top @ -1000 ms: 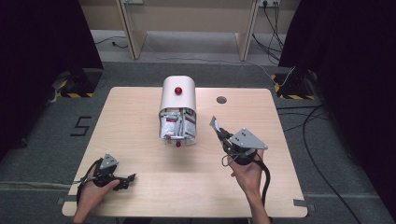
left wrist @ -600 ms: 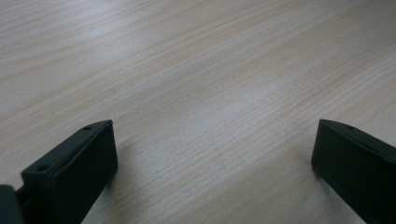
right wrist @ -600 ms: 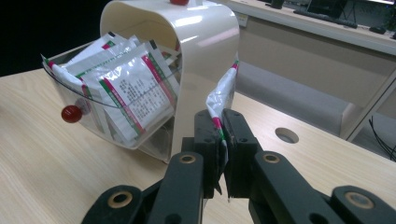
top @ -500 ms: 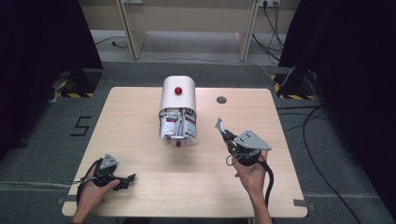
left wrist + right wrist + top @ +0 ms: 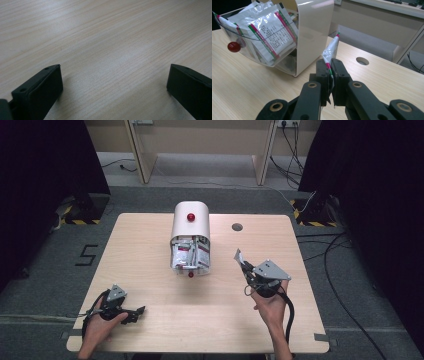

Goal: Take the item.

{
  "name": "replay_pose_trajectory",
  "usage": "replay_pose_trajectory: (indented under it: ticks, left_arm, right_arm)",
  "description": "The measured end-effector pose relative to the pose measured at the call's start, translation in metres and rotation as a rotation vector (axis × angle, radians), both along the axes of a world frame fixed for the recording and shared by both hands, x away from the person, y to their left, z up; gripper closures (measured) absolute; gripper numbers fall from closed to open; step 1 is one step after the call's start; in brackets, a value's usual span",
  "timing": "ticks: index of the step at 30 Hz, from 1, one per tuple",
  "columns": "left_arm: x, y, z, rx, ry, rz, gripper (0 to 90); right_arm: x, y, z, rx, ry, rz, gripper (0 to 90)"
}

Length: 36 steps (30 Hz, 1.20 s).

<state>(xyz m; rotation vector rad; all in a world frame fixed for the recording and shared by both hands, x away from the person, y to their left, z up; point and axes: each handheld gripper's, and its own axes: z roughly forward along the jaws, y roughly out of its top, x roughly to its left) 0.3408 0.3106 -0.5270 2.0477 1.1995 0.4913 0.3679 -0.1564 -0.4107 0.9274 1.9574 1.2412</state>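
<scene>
Change, right gripper: has come lower and a little nearer the table's right front than a second ago; the sachet stays clamped in it.
Change, left gripper: unmoved, at the front left of the table.
Change, dispenser: same place, mid-table, red knob on top.
Right jaws: closed tight on the sachet's lower edge; the sachet stands up out of them, clear of the dispenser and to its right.
Left jaws: wide apart, nothing between them, bare wood beneath.
Dispenser contents: more sachets stacked behind the clear front flap.
Hard to read: print on the sachets too small to make out.
Cut off: the held sachet's lower end is hidden between the pads; the left gripper view crops both jaws at the frame edge.
Hole: in the table's far right, well apart from the grippers.
</scene>
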Motion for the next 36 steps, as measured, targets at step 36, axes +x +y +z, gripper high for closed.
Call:
replay_pose_trajectory:
  ticks: [36]
  left_arm:
    - [0.000,0.000,0.000,0.001,0.000,0.000,0.0]
  right_arm:
    - [0.029,0.001,-0.052,-0.069,0.135,-0.008,85.9]
